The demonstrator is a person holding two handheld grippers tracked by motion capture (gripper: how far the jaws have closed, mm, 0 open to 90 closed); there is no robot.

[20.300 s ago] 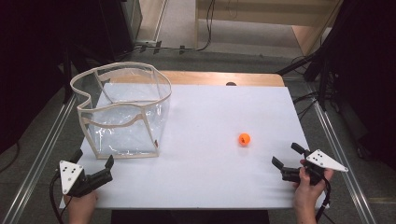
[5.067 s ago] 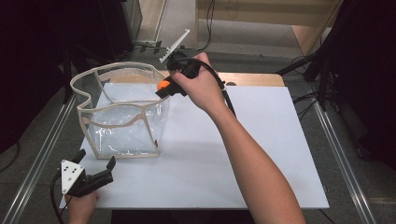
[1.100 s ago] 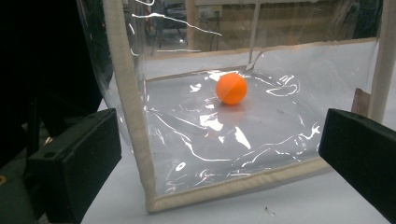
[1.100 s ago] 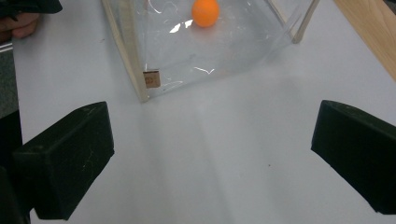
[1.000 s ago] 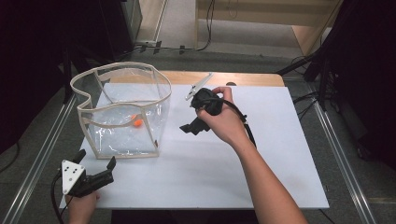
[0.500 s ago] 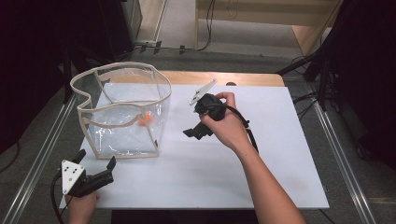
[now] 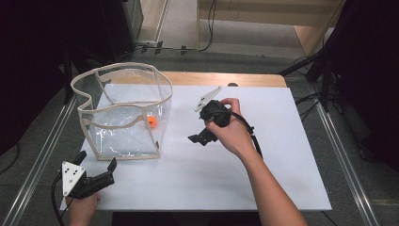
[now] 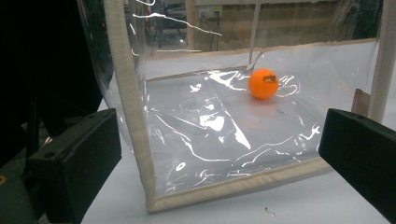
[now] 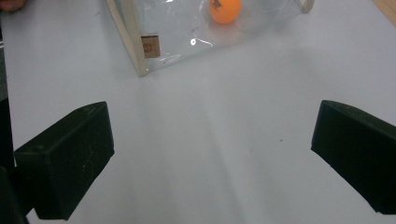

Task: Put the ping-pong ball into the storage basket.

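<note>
Orange ball [image 7: 151,121] now lies inside the clear bag [image 7: 123,139], on its floor near the right wall, having been dropped in from the bag's rim moments ago; the placing looks done. Being round, it has no long axis and points nowhere. Right gripper [image 7: 200,138], jaws apart and empty, has pulled back to the bag's right. Left gripper [image 7: 96,175] rests in front of the bag, jaws apart.

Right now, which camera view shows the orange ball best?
The left gripper view: the orange ball appears whole and large, with its print visible, on the floor of the clear bag. The right gripper view cuts its top at the edge; the high view shows it small.
</note>
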